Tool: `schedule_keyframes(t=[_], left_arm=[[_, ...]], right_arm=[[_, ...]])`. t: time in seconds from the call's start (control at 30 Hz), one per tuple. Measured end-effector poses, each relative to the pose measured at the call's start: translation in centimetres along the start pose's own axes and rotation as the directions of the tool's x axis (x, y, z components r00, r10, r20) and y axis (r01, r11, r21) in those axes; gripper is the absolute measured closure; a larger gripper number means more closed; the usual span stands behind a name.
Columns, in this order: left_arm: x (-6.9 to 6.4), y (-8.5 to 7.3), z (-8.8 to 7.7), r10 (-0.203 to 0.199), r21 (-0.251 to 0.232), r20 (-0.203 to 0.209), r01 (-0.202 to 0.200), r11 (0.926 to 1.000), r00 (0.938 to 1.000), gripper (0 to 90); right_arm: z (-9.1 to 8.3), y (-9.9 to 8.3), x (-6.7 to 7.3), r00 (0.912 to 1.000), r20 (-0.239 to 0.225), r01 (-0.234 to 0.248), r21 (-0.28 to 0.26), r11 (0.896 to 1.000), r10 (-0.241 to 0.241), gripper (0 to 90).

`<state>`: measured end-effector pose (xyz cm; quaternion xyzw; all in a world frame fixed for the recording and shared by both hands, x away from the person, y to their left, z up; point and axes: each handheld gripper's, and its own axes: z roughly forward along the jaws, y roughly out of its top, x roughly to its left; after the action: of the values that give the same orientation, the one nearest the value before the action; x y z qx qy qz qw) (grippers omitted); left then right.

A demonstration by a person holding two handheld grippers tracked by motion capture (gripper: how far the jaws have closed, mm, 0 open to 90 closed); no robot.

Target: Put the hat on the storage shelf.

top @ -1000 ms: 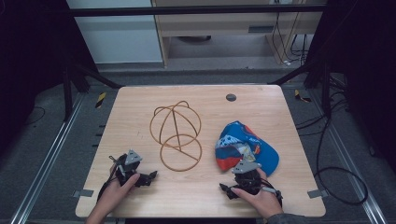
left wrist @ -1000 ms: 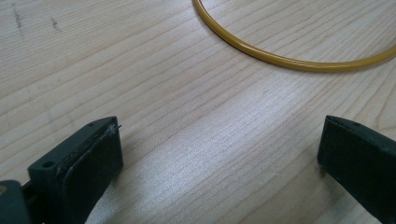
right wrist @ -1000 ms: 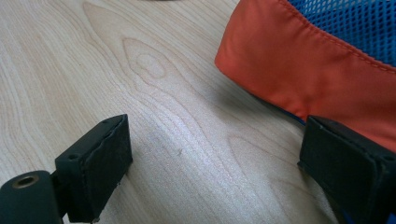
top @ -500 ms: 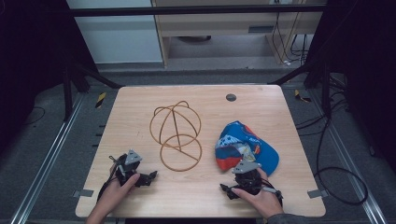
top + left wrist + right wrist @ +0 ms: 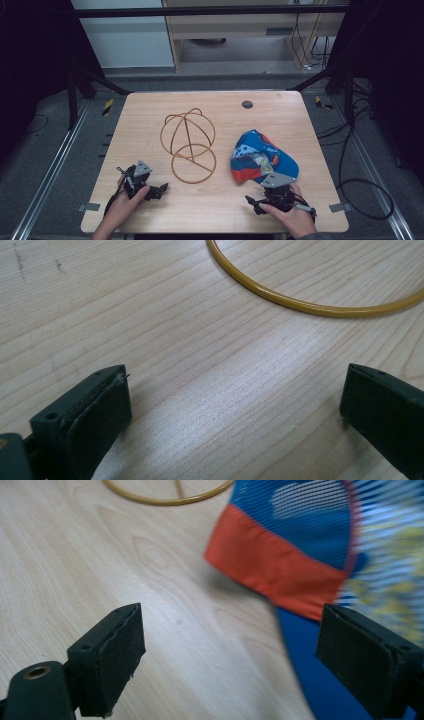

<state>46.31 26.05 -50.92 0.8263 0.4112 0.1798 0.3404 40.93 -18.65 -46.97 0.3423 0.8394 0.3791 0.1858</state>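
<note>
Wooden table (image 5: 150,115) seen from above, with a person's two hands at its near edge, each holding a two-jaw gripper. The left gripper (image 5: 159,190), near the near-left corner, has its jaws spread wide with nothing between them; in the left gripper view (image 5: 235,405) they frame bare wood, and the near arc of a yellow wire stand (image 5: 300,302) lies ahead of them, apart from both jaws. The wire stand (image 5: 189,145) sits at the middle of the table: a flat ring on the surface with a rounded cage of hoops rising from its far side. The right gripper (image 5: 252,204), near the near-right corner, also has its jaws wide apart and holds nothing; its grey three-cornered plate lies just at the near edge of a cap (image 5: 262,155). The cap, blue with an orange-red band and a patterned mesh panel, rests on the table right of the stand, close to it but not visibly touching. In the right gripper view (image 5: 230,660) the cap (image 5: 300,550) lies ahead and to the right, its blue brim reaching down beside the right-hand jaw; whether that jaw touches the fabric cannot be told. The stand's ring (image 5: 165,495) shows at the top edge.
</note>
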Motion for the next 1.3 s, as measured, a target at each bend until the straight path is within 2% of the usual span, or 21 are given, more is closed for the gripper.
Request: schedule_keyframes(t=[0.07,0.13,0.23,0.37,0.43,0.6,0.87,1.03,1.3], left_arm=[[0.0,0.0,0.0,0.000,0.002,-0.001,0.000,1.0000,1.0000,0.0],[0.0,0.0,0.0,0.000,0.000,0.000,0.000,1.0000,1.0000,0.0],[0.0,0.0,0.0,0.000,0.000,0.000,0.000,1.0000,1.0000,0.0],[0.0,0.0,0.0,0.000,0.000,0.000,0.000,1.0000,1.0000,0.0],[0.0,0.0,0.0,0.000,0.000,0.000,0.000,1.0000,1.0000,0.0],[0.0,0.0,0.0,0.000,0.000,0.000,0.000,1.0000,1.0000,0.0],[0.0,0.0,0.0,0.000,0.000,0.000,0.000,1.0000,1.0000,0.0],[0.0,0.0,0.0,0.000,0.000,0.000,0.000,1.0000,1.0000,0.0],[0.0,0.0,0.0,0.000,0.000,0.000,0.000,1.0000,1.0000,0.0]], right_arm=[[-0.3,0.2,-0.3,1.0000,0.006,-0.005,0.003,1.000,0.005,12.0],[-1.4,0.9,-1.5,0.9997,0.026,0.002,0.013,1.000,-0.002,12.0],[-1.8,1.4,-2.2,0.9993,0.037,0.001,0.029,1.000,-0.002,12.0],[-2.1,2.1,-3.5,0.9985,0.051,-0.022,0.081,0.996,0.018,13.4],[-2.2,2.5,-4.2,0.9983,0.057,-0.021,0.114,0.993,0.014,14.8],[-2.6,3.5,-5.6,0.9979,0.063,-0.022,0.156,0.987,0.013,17.6],[-2.6,4.5,-6.7,0.9984,0.055,-0.018,0.187,0.982,0.007,23.4],[-2.6,5.5,-7.3,0.9985,0.054,0.002,0.209,0.978,-0.013,23.9],[-2.2,6.7,-8.2,0.9989,0.043,0.009,0.245,0.969,-0.021,21.7]])
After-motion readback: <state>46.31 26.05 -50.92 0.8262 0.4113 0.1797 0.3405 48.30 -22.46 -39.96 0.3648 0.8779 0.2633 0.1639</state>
